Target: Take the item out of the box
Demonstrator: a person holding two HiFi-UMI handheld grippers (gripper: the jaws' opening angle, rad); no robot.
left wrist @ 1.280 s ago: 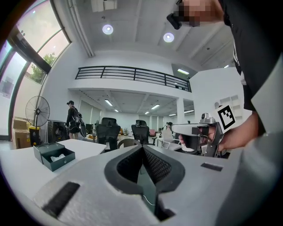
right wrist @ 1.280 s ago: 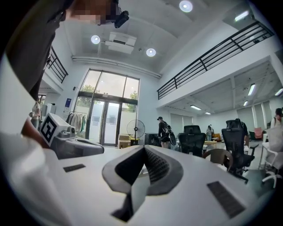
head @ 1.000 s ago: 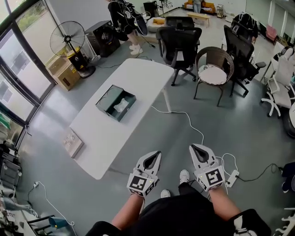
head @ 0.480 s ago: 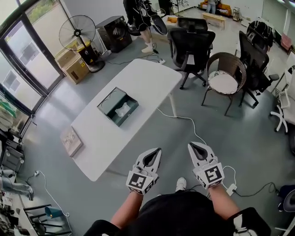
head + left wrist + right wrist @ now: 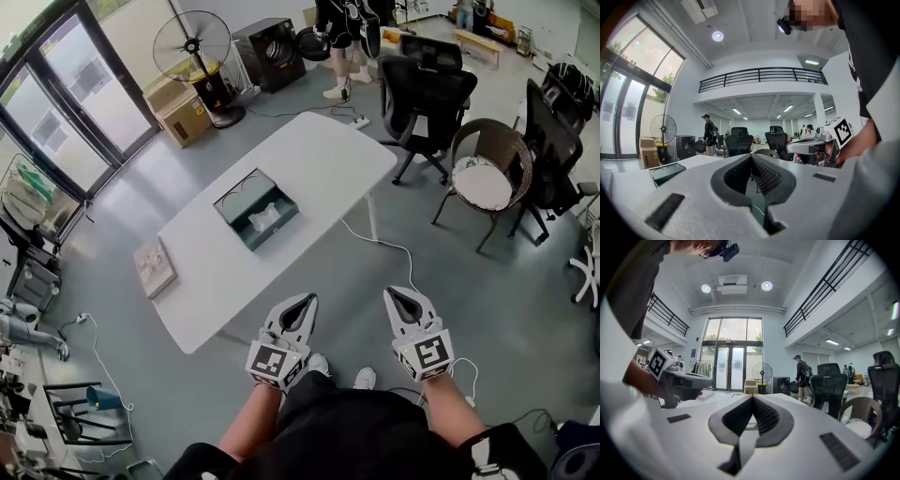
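Observation:
An open dark green box [image 5: 255, 207] sits near the middle of the white table [image 5: 309, 159], with a pale crumpled item [image 5: 262, 218] inside it. The box's corner also shows in the left gripper view, the box [image 5: 665, 171] being at the far left. Both grippers hover above the floor, well short of the table. My left gripper [image 5: 307, 300] is shut with nothing in it; its tips meet at the left gripper [image 5: 751, 155]. My right gripper [image 5: 391, 294] is shut and empty too, its tips joined at the right gripper [image 5: 753, 396].
A flat tan book-like thing [image 5: 154, 267] lies at the table's near left end. Black office chairs [image 5: 433, 89] and a wicker chair [image 5: 489, 178] stand to the right. A standing fan [image 5: 194, 49], cardboard boxes [image 5: 181, 113] and a person [image 5: 343, 28] are beyond. A white cable [image 5: 389, 248] trails over the floor.
The head view has shifted: table and box now sit further right and a little closer. Both grippers stay shut, side by side, much where they were.

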